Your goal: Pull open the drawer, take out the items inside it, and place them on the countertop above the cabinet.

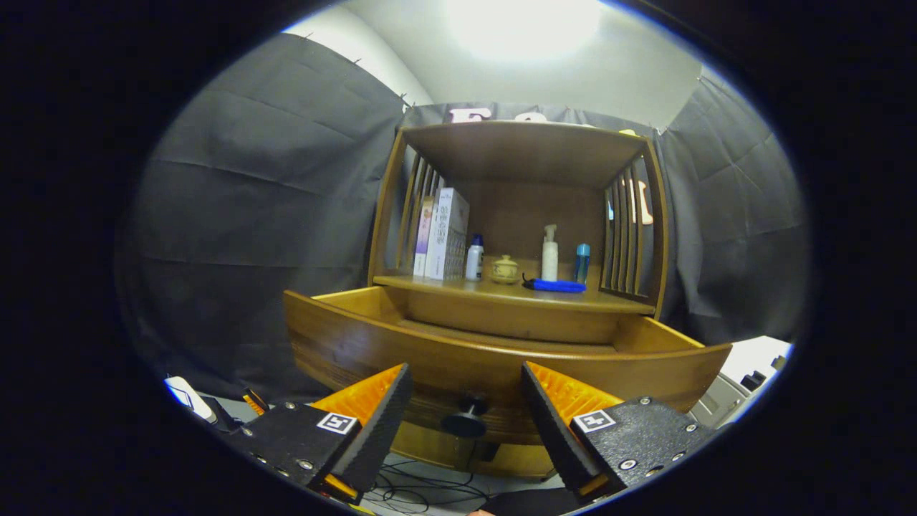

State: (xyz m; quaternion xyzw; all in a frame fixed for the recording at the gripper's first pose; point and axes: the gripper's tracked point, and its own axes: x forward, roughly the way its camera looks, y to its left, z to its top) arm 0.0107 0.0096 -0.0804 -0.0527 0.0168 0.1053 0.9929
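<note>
Your fingers (466,423) are spread apart, gripping nothing, with the drawer's dark round knob (466,419) between them. The curved, glossy brown wooden drawer (501,358) stands pulled open just ahead, and beyond it the tabletop (602,301) carries bottles, boxes and a blue item.

The drawer (501,358) stands pulled out, yet its tall front panel hides the inside, so whatever lies in there cannot be seen from here. The gripper (466,408) has its fingers spread wide to either side of the drawer's dark knob (466,419), not touching it, and their rear parts are cut off low down. On the countertop (516,294), the print on the boxes (445,233) near the left edge is too small to read. The blue item (555,285) lying toward the right edge is hard to identify.
</note>
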